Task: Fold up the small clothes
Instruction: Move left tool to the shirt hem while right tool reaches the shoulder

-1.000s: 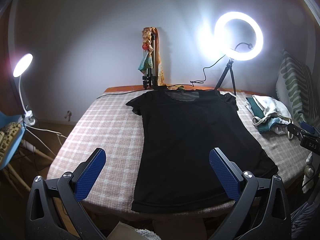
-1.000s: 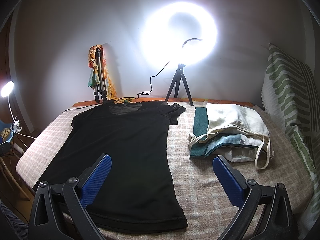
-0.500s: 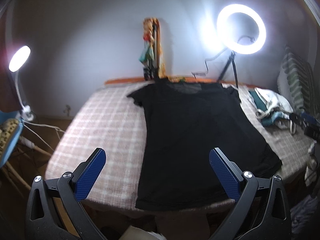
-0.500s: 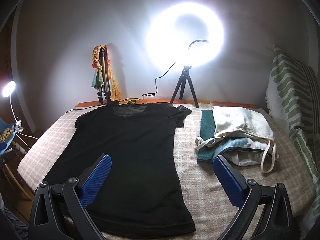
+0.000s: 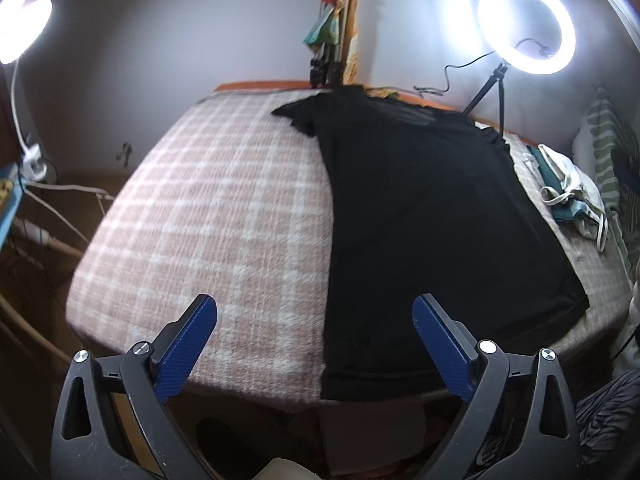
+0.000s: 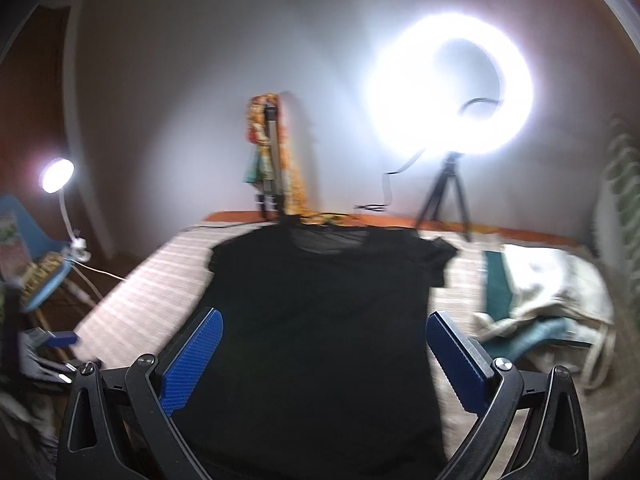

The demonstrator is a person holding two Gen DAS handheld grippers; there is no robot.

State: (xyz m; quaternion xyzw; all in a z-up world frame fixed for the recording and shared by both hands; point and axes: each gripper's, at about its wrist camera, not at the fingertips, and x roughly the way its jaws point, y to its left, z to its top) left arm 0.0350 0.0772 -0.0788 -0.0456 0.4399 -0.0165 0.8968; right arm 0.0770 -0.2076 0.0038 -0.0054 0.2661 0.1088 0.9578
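A black T-shirt (image 5: 432, 216) lies flat on the checked tablecloth (image 5: 216, 216), neck toward the wall, hem at the near edge. It also shows in the right wrist view (image 6: 320, 320), blurred. My left gripper (image 5: 316, 312) is open and empty above the shirt's near left hem corner. My right gripper (image 6: 324, 328) is open and empty, over the shirt's lower middle. The left gripper's tip (image 6: 56, 338) shows at the far left of the right wrist view.
A pile of white and teal clothes (image 5: 568, 188) lies at the table's right, also in the right wrist view (image 6: 540, 304). A ring light on a tripod (image 5: 524, 28) and a scarf-draped stand (image 5: 332, 40) are at the back. A desk lamp (image 5: 20, 24) stands left.
The left gripper has moved left and closer to the table, toward the shirt's left hem. The right gripper has swung left, so the shirt is now centred between its fingers.
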